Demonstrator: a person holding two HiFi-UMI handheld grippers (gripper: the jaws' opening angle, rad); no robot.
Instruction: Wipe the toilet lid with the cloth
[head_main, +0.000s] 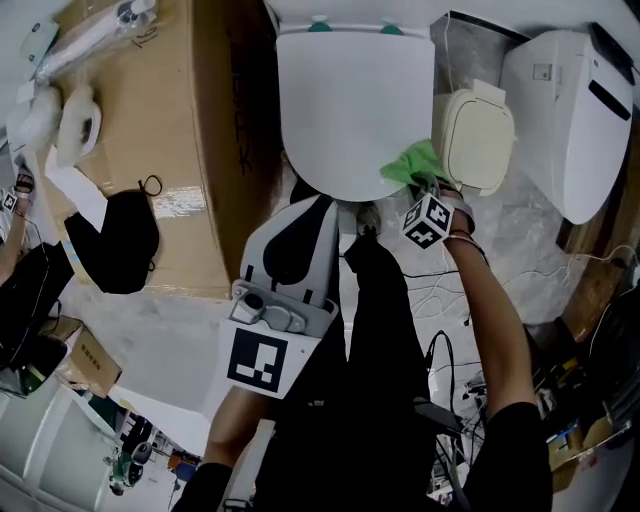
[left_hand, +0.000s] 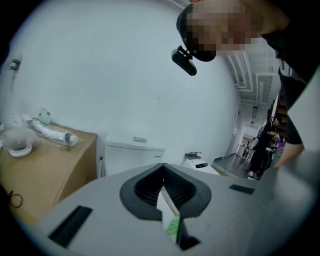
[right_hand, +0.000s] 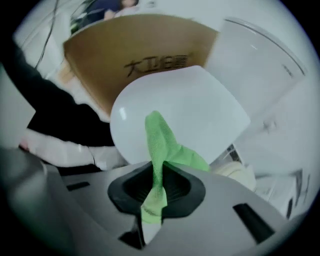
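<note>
Green cloth: one piece of bright green mesh cloth (head_main: 413, 166), bunched at the front right edge of the lid, part lying on the lid and part hanging off its rim.
Lid: one smooth, white, rounded toilet lid (head_main: 352, 105), closed flat; apart from the cloth its surface is bare.
Grippers: two, both grey-white with black jaw pads.
Right gripper (right_hand: 156, 176): jaws pinched on the cloth, a strip of which runs up between the pads and out toward the lid; in the head view it sits at the lid's front right corner.
Left gripper (left_hand: 162, 187): jaws pressed together with nothing between them; it is held near the lid's front edge without touching the cloth.
Edges: a tall brown cardboard box (head_main: 150, 120) stands just beside the lid on the left; a cream, square plastic cover (head_main: 478, 140) sits just beside it on the right.
Open room: the lid's middle and back are free all the way to the hinges.
Other fixtures: a second white toilet unit (head_main: 570, 110) stands farther right.
Surface: pale floor with thin cables (head_main: 450, 290) trailing across it.
Room: plain white wall behind one white cistern (left_hand: 132, 152).
</note>
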